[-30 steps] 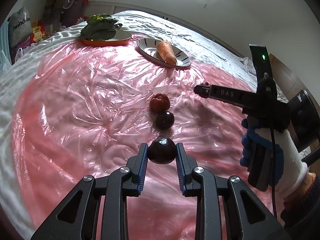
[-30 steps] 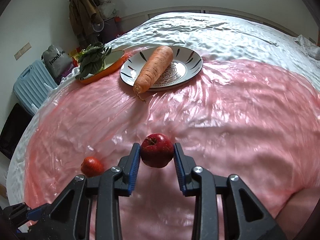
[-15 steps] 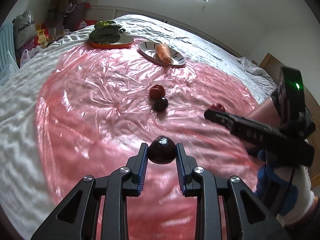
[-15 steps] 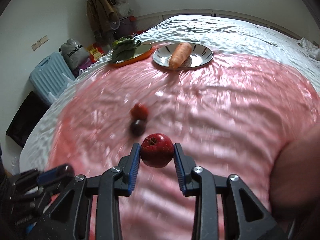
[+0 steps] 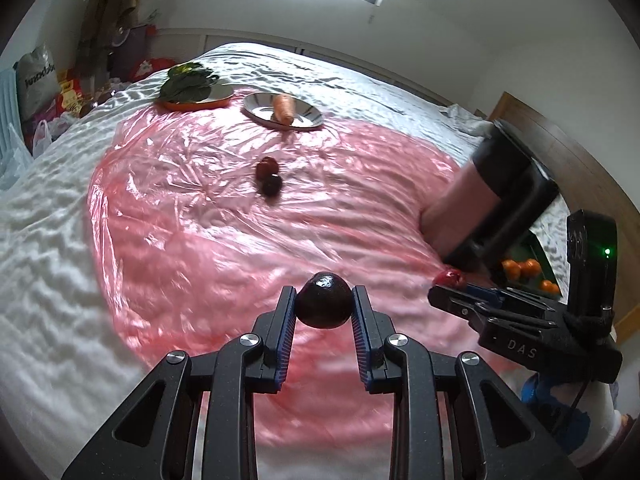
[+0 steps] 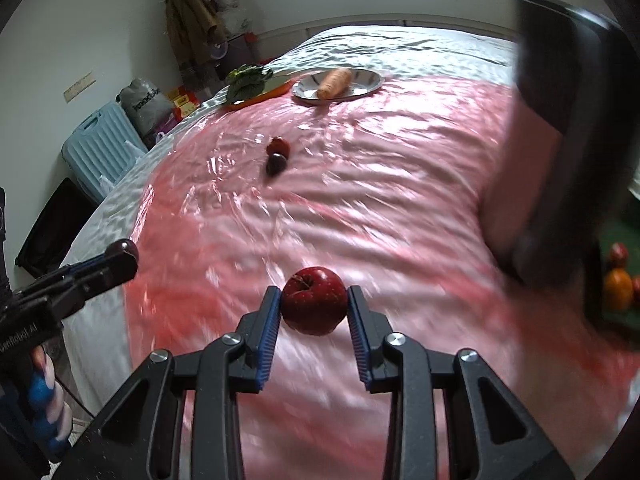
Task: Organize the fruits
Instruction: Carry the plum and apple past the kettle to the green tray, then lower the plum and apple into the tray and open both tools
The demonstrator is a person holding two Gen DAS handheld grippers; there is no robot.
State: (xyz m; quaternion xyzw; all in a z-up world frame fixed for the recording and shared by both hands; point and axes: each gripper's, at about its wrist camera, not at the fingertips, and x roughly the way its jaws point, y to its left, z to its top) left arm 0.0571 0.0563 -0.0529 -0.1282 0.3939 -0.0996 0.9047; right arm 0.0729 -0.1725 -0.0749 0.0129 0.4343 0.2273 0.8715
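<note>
My left gripper (image 5: 323, 307) is clamped on a dark plum (image 5: 323, 305); my right gripper (image 6: 314, 307) is clamped on a red apple (image 6: 314, 305), both raised above the pink plastic sheet (image 5: 192, 216). At twelve o'clock lie two loose fruits (image 5: 269, 178); beyond them, a carrot (image 5: 283, 108) on a plate (image 5: 310, 118).

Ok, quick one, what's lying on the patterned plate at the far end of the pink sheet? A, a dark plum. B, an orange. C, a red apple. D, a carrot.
D: a carrot lies across the patterned plate at the far end; the red apple is clamped in the right claw and the dark plum in the left claw.
</note>
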